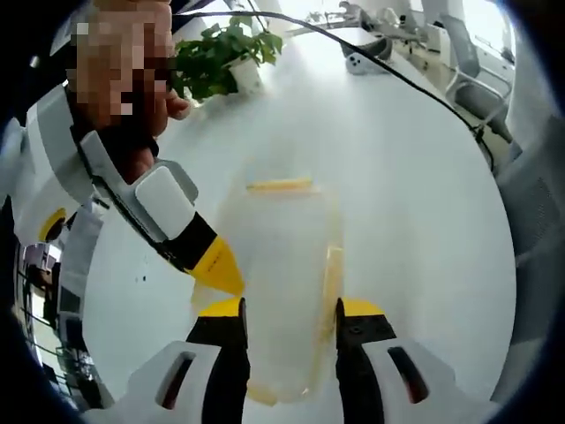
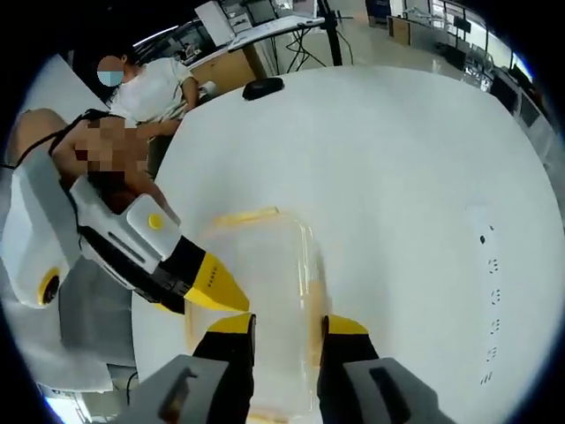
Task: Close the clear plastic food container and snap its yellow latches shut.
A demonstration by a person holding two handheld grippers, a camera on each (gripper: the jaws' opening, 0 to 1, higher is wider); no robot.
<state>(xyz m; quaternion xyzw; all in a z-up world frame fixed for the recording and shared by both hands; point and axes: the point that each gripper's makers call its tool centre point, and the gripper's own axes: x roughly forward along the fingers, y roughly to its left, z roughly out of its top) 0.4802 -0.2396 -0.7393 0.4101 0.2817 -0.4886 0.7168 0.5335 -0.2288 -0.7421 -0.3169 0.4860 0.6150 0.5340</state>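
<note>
Container point(image 1: 282, 291) lies on the white table point(image 1: 424, 177), its long axis running away between the left gripper point(image 1: 290, 331) jaws, which stand part open astride its near end. The right gripper point(image 2: 288, 340) straddles it likewise. Beyond, a yellow latch point(image 1: 279, 185) caps the container's far end.
</note>
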